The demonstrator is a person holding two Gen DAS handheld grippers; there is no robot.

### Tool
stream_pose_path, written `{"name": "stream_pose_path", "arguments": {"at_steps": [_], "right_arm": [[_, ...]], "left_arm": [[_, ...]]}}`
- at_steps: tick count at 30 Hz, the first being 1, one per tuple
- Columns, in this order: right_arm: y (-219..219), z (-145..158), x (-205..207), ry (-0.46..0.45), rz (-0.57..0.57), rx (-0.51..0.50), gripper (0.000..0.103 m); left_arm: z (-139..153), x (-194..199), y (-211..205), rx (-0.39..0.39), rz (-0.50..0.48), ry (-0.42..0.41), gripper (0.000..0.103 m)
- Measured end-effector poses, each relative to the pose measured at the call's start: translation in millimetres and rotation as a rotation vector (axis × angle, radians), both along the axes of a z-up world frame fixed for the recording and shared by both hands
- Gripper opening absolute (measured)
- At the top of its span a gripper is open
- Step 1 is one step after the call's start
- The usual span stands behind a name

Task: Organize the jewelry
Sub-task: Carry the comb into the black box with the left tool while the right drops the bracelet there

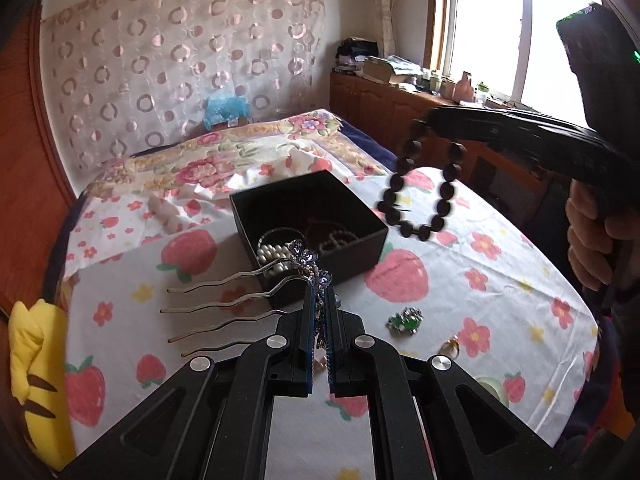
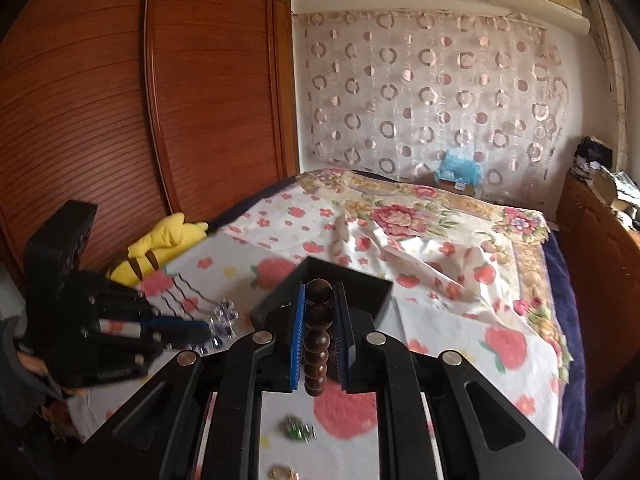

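Left wrist view: left gripper (image 1: 319, 292) clenched on jewelled hair comb (image 1: 248, 300) at its rigid crown, centre frame; right gripper (image 1: 434, 120) pinches limp wooden bead bracelet (image 1: 420, 184), swinging above the black box (image 1: 316, 236), upper right.

You will find almost no writing to read here. On the side of the left gripper (image 2: 212, 330), as the right wrist camera sees it, there is one small line of pale letters, but it is too blurred to read. The small box (image 2: 454, 185) by the curtain (image 2: 432, 92) carries a white label, also too small to read.
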State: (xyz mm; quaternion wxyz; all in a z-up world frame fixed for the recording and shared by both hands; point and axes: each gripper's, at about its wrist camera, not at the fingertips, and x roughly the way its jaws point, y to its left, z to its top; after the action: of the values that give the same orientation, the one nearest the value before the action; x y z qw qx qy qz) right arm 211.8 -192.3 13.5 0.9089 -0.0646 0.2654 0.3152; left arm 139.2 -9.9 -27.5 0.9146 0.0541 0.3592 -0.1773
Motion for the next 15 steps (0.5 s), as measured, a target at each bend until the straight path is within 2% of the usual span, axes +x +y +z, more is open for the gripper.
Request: {"name": "stream_pose_path", "arguments": {"at_steps": [8,15], "right_arm": [[24,-18,47,0.074,0.022,0.03,0.016],[21,-38,71,0.124,0.013,0.043,0.018]], "left_arm": [[11,27,0,-0.005,0.005,-0.022,0.003],[12,55,-5,-0.007,-0.001,-0.02,0.004]]}}
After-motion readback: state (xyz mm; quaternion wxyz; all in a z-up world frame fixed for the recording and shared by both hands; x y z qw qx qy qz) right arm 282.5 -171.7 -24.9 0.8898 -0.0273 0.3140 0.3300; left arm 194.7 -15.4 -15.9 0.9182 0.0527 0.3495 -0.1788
